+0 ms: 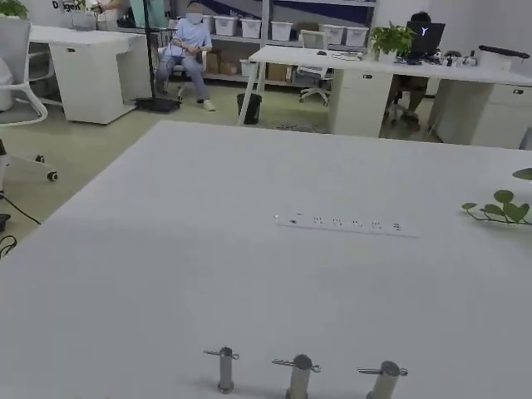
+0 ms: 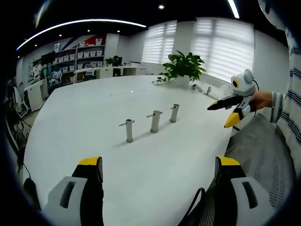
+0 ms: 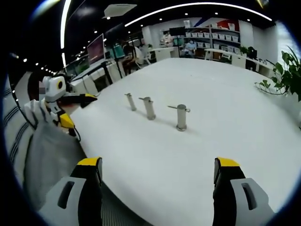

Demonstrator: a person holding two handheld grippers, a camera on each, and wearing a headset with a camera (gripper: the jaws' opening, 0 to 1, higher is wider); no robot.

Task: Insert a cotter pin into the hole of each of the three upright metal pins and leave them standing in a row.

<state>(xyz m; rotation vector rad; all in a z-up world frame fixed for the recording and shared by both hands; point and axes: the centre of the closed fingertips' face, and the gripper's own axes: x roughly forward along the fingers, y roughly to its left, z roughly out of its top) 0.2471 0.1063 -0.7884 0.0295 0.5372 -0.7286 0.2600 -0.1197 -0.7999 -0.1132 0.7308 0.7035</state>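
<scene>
Three upright metal pins stand in a row near the front edge of the white table (image 1: 166,274): left pin (image 1: 225,370), middle pin (image 1: 299,376), right pin (image 1: 386,380). Each has a cotter pin through its top. In the left gripper view the same row is ahead: (image 2: 129,130), (image 2: 155,121), (image 2: 174,113). My left gripper (image 2: 160,165) is open and empty, held back off the table's edge. My right gripper (image 3: 157,165) is also open and empty, facing the pins (image 3: 130,101), (image 3: 149,108), (image 3: 182,117) from the other side.
A white power strip (image 1: 345,223) lies mid-table. A trailing plant (image 1: 499,209) sits at the right edge, and a potted plant (image 2: 183,66) at the far end. Desks, chairs and seated people lie beyond the table.
</scene>
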